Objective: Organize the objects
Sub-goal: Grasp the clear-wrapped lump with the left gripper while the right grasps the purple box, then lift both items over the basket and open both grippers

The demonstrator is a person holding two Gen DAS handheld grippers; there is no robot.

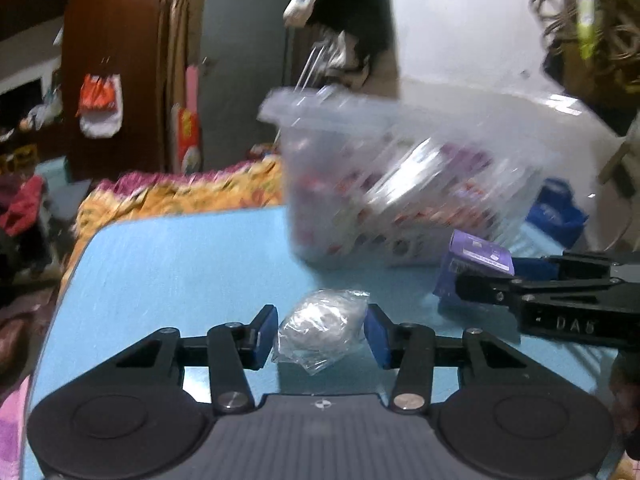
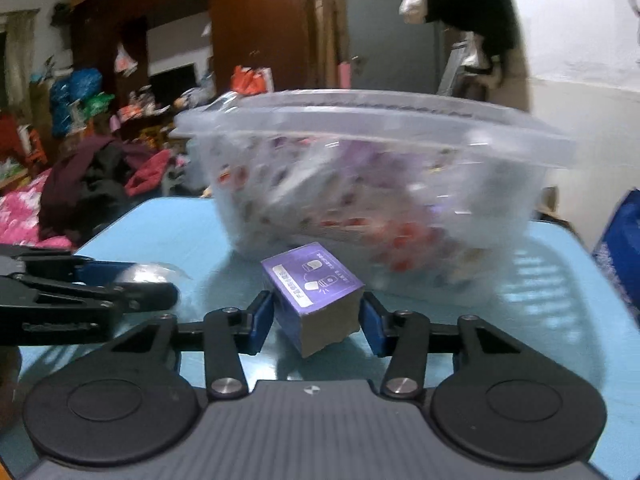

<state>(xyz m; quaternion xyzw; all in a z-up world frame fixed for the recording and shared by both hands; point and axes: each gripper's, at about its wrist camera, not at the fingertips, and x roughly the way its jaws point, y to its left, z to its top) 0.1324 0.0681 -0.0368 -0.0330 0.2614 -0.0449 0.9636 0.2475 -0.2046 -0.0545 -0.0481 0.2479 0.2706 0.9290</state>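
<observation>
My left gripper (image 1: 321,330) is shut on a clear plastic packet (image 1: 320,330), held just above the light blue table (image 1: 180,264). My right gripper (image 2: 314,320) is shut on a small purple box (image 2: 314,292), tilted between the blue pads. In the left wrist view the right gripper (image 1: 472,288) comes in from the right with the purple box (image 1: 476,264). In the right wrist view the left gripper (image 2: 160,292) comes in from the left with the packet (image 2: 146,274). A clear plastic bin (image 1: 400,184) holding several packets and boxes stands just behind both; it also shows in the right wrist view (image 2: 372,184).
The table's left edge is rounded, with patterned bedding (image 1: 180,192) beyond it. A blue bag (image 1: 556,208) sits at the table's right side, also in the right wrist view (image 2: 620,252). Clothes piles (image 2: 100,176) and a dark wardrobe (image 2: 256,20) lie further back.
</observation>
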